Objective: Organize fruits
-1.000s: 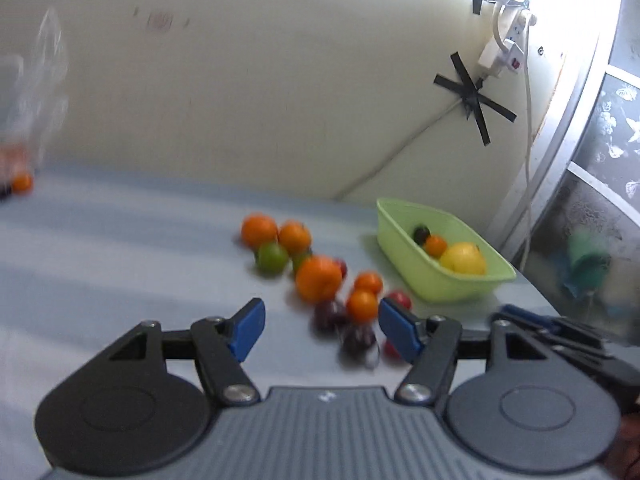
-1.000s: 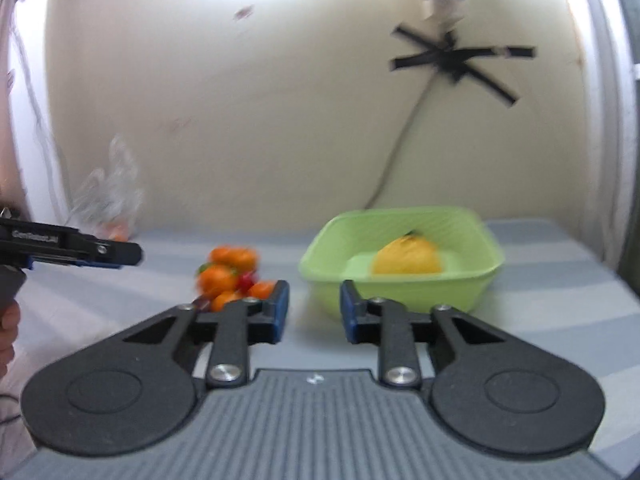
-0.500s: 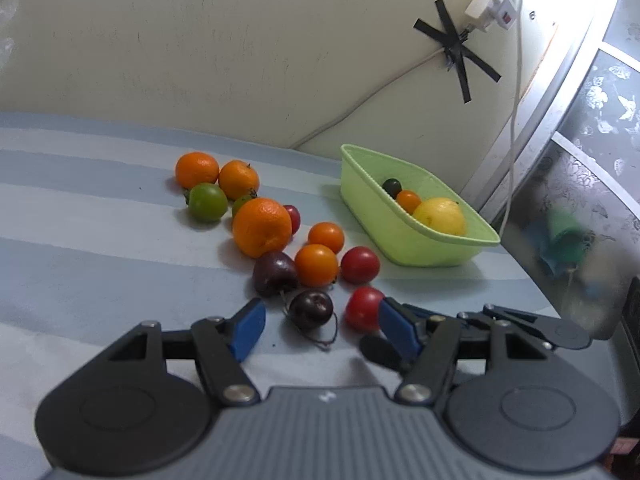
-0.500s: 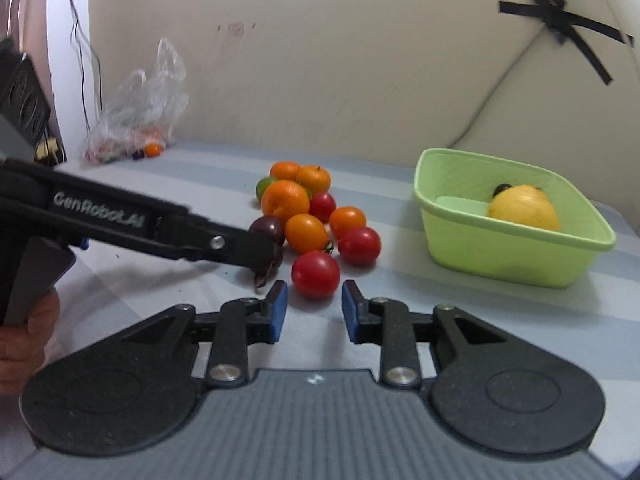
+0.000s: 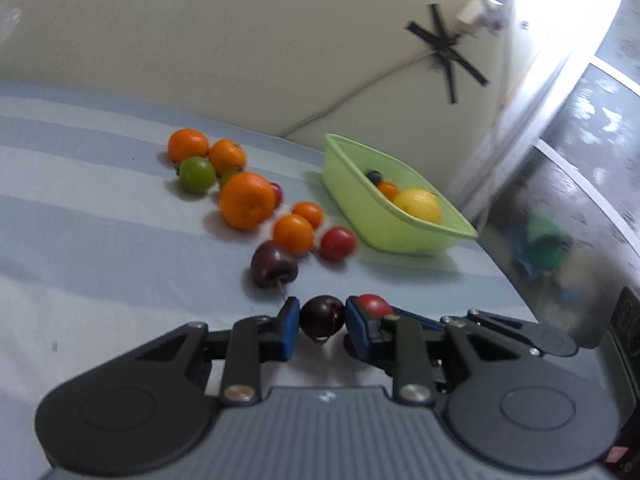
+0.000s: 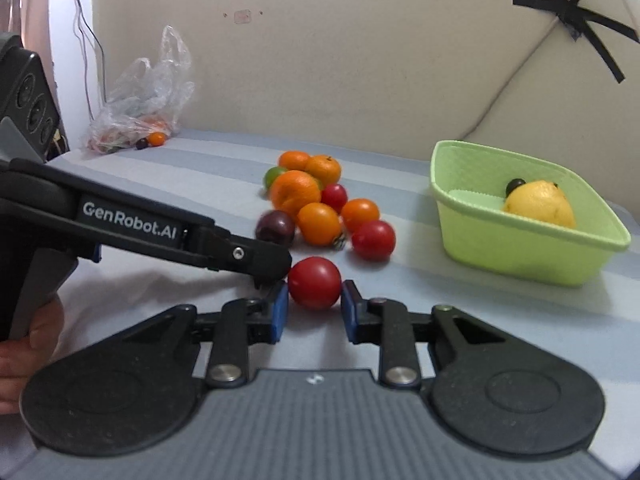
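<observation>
My left gripper (image 5: 322,322) is shut on a dark purple plum (image 5: 322,317) just above the striped cloth. My right gripper (image 6: 314,307) has its jaws around a red tomato (image 6: 315,288) on the cloth, pads close to its sides with slim gaps. The same tomato (image 5: 374,305) peeks out behind my left gripper's right finger. A loose pile of oranges (image 5: 247,205), a green fruit (image 5: 196,175), another plum (image 5: 273,265) and a tomato (image 5: 337,243) lies beyond. The green basket (image 6: 476,216) holds a yellow lemon (image 6: 539,204) and small fruits.
A plastic bag (image 6: 142,108) with small fruits lies at the back left by the wall. The left gripper's arm (image 6: 132,222) crosses the right wrist view from the left. The table edge drops off right of the basket (image 5: 436,236).
My left gripper has closed on the dark plum. My right gripper has opened a little and moved forward, so its jaws now flank the red tomato.
</observation>
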`<state>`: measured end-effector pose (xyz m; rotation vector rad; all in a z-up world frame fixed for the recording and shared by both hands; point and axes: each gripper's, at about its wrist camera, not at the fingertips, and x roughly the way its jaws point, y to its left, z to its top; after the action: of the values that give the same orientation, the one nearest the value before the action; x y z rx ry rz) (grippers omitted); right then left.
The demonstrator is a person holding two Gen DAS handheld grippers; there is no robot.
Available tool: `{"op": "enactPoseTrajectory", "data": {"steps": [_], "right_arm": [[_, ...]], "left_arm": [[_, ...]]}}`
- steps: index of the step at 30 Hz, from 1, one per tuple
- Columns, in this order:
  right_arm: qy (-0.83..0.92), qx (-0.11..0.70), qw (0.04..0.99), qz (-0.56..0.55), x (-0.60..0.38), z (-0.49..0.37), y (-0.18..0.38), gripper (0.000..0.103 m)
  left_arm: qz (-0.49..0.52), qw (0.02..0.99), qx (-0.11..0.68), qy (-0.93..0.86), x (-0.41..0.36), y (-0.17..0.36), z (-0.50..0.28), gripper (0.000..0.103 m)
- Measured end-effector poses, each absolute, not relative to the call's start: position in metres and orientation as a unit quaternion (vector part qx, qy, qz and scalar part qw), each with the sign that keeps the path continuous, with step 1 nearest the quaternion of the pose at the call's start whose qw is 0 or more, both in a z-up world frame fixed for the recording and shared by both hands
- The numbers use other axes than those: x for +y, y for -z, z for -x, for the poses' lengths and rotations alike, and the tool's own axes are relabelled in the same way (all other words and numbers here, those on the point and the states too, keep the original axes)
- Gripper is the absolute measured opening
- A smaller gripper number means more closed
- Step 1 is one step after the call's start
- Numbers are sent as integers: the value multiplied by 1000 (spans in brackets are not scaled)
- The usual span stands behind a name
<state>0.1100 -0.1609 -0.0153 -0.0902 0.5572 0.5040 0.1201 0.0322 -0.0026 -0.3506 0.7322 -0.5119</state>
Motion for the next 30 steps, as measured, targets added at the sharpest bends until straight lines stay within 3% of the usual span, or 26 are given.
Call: {"op": "enactPoseTrajectory", "data": {"steps": [9, 16, 19, 30], "right_arm": [[-252, 265, 929, 61, -164, -47, 23, 31], [-243, 261, 931, 73, -157, -45, 27, 34], [-243, 254, 933, 79, -157, -41, 27, 45], [-218, 234, 943, 86, -164, -39, 24, 47]], "left_arm": [[129, 889, 354, 261, 35, 2, -67, 26], [102, 901, 343, 245, 30, 1, -55, 46], [88, 905, 338, 242, 28, -1, -51, 46], [-10, 913, 304, 272, -2, -13, -52, 47]]}}
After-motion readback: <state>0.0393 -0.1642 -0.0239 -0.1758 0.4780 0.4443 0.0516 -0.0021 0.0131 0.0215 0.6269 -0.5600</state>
